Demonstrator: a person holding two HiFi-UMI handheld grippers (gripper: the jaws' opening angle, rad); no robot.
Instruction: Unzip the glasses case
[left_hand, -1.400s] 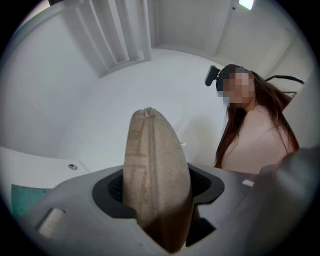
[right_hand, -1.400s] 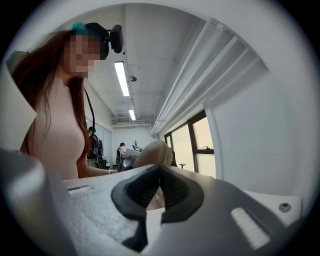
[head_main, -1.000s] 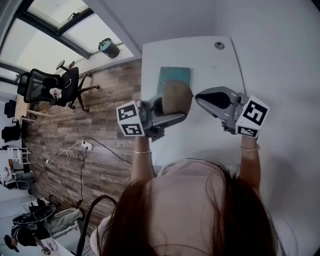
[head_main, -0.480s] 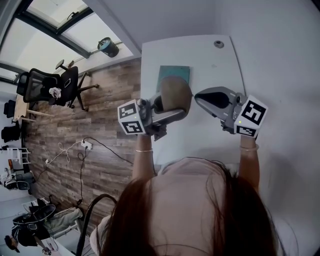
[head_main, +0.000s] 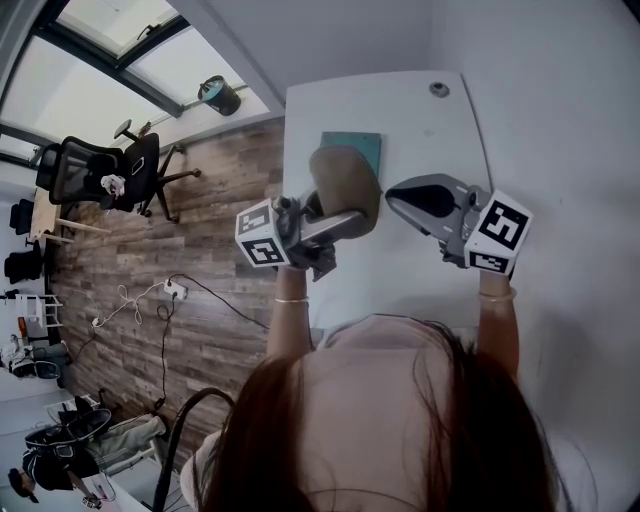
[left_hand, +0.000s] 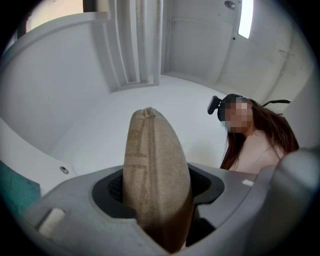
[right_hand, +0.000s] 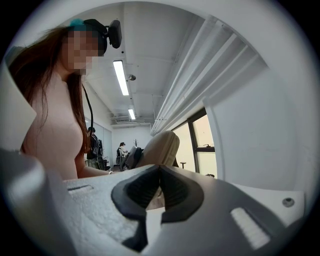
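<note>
The tan fabric glasses case is held up above the white table, and my left gripper is shut on its lower end. In the left gripper view the case stands upright between the two jaws of my left gripper, its seam edge facing the camera. My right gripper hangs just right of the case, pointing at it, shut with nothing in it. In the right gripper view the pads of my right gripper meet, and the case shows beyond them, apart from them.
A teal flat object lies on the table behind the case. A round grommet sits near the table's far edge. Wood floor and an office chair are to the left. White walls close in at the right.
The left gripper has lifted the case slightly and tipped it toward the table's far side. The right gripper has barely shifted.
</note>
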